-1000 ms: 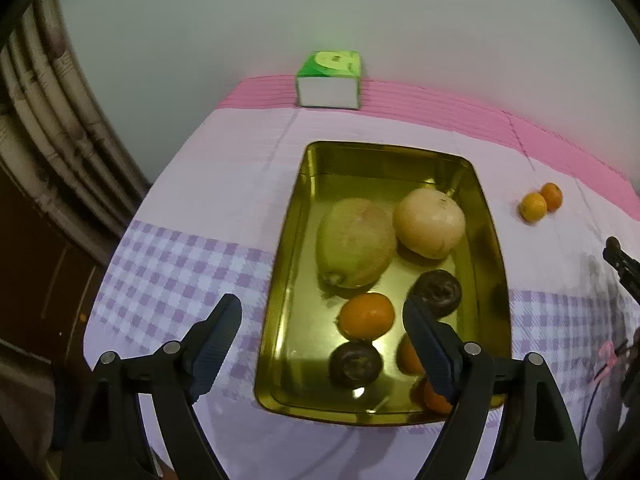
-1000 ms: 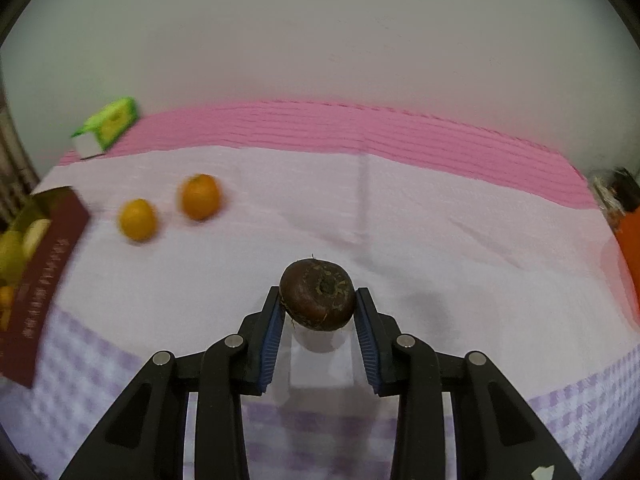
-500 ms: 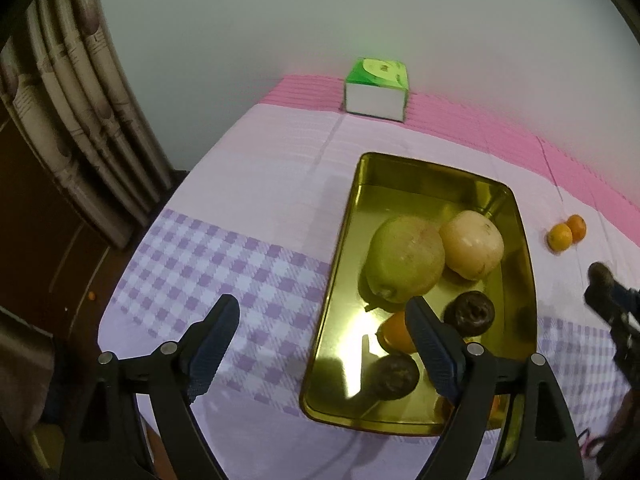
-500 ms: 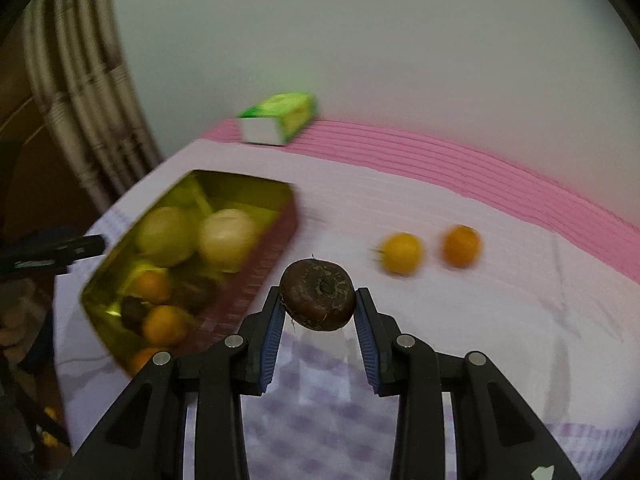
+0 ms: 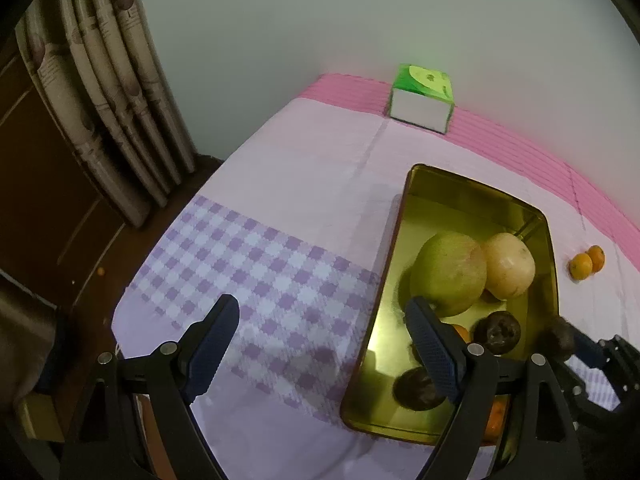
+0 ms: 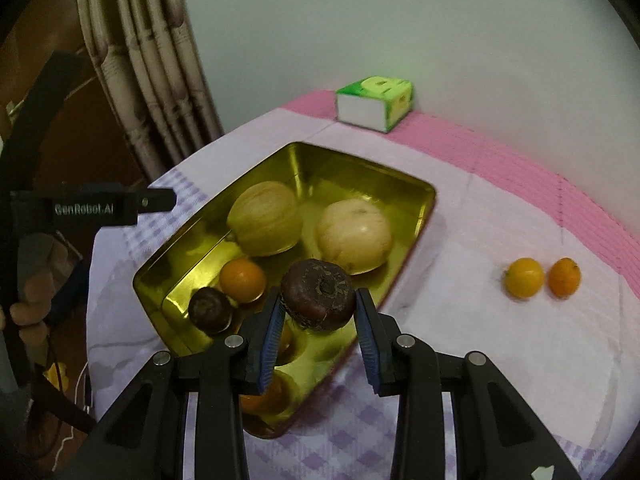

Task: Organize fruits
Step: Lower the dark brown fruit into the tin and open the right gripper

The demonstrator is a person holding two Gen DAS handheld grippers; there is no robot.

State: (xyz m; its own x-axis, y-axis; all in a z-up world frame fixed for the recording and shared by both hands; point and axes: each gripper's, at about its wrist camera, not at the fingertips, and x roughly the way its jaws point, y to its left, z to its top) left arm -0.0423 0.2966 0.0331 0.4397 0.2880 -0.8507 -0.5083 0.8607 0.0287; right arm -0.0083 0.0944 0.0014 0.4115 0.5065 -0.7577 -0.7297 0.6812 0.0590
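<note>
A cloth-covered table bears a gold tray, two oranges and a green box.

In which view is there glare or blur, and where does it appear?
Left wrist view: glare on the gold tray floor; the right gripper at the edge is blurred. Right wrist view: bright reflections on the tray's inner walls; the two small oranges are slightly smeared; the dark fruit is sharp.

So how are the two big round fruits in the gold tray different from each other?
The greenish fruit is green-yellow with faint stripes; the pale fruit is creamy and plainer. The greenish fruit looks a bit bigger in the left wrist view. It sits nearer the curtain side of the gold tray; the pale fruit lies toward the side with the two small oranges. Both are round and rest side by side.
</note>
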